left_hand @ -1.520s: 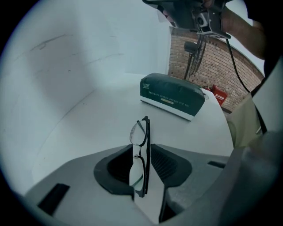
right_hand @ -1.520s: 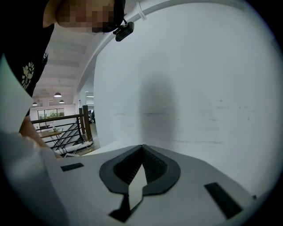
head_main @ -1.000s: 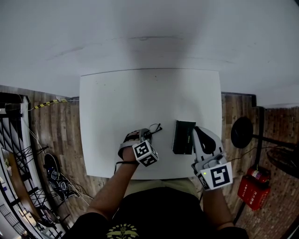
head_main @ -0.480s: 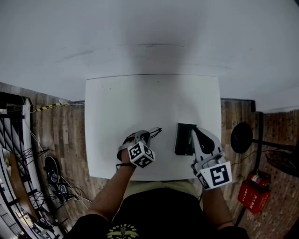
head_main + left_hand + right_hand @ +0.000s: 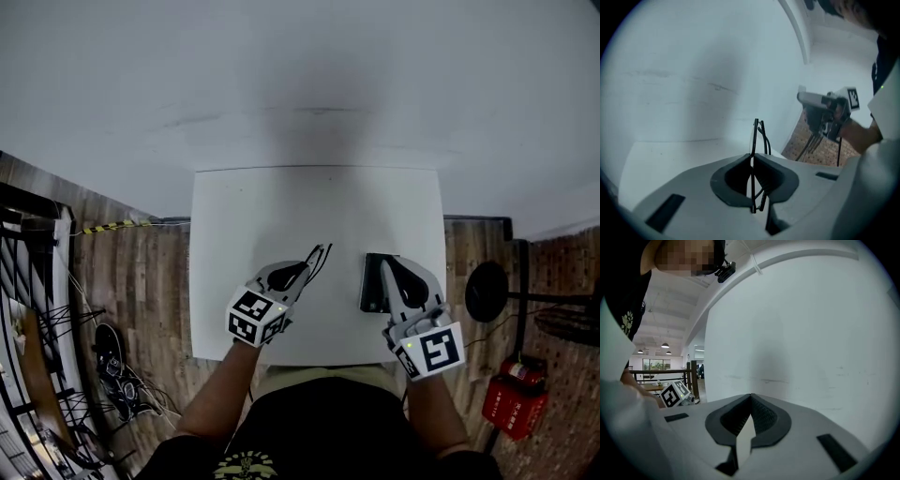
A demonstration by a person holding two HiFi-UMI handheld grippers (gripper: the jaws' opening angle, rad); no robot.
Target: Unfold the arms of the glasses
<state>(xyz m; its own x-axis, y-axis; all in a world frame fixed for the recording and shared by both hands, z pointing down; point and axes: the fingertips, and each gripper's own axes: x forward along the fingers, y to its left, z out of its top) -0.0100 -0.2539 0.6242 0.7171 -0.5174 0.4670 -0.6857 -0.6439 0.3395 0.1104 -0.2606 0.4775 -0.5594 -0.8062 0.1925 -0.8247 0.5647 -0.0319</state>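
Thin black-framed glasses (image 5: 317, 259) hang above the white table (image 5: 244, 216), with my left gripper (image 5: 305, 268) shut on them. In the left gripper view the glasses (image 5: 758, 136) stand edge-on and look folded, pinched between the dark pads (image 5: 776, 176) of the left gripper (image 5: 752, 157). My right gripper (image 5: 382, 265) hovers to the right, over the case, shut with nothing in it. In the right gripper view its jaws (image 5: 751, 397) meet with no gap. The right gripper (image 5: 824, 111) also shows at the far right of the left gripper view.
A black glasses case (image 5: 372, 284) lies on the table partly under the right gripper. The table's near edge (image 5: 319, 360) runs just in front of my body. On the wooden floor stand a round black base (image 5: 485, 291) and a red object (image 5: 511, 394).
The left gripper closed on the glasses and lifted them off the table, rolling as it rose. The right gripper rose a little above the case.
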